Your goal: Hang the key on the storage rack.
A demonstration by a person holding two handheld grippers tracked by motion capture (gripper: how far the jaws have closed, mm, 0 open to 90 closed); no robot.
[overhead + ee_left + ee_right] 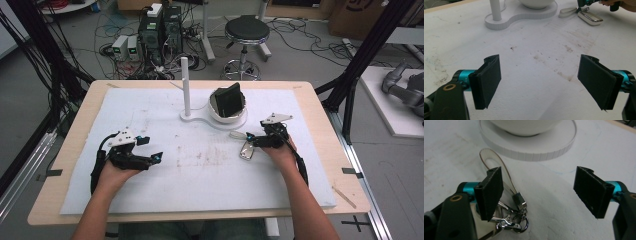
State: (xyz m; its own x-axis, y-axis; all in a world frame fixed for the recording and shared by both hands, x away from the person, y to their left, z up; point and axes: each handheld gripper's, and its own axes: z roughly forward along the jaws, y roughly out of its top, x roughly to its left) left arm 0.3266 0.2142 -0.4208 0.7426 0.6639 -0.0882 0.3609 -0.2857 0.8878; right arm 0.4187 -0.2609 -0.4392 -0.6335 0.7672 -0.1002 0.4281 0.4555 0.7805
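A key fob [246, 150] with a white strap loop [496, 162] and metal clasp [510, 222] lies flat on the white mat. My right gripper [251, 140] hovers just over it, jaws open, with its left pad [491, 191] above the strap and nothing gripped. In the left gripper view, the fob [589, 17] lies at the far right beside the strap [567, 12]. My left gripper [150, 148] rests open at the mat's left over bare mat. A white bowl [227, 107] holding a dark object [230, 98] sits on a white stand base [212, 121] with an upright post [185, 85].
The white mat [165, 175] covers a wooden table [340, 165] and is stained near its middle. A stool [246, 35] and computer gear [160, 30] with cables stand on the floor beyond the far edge. Black frame posts [367, 45] rise at both sides.
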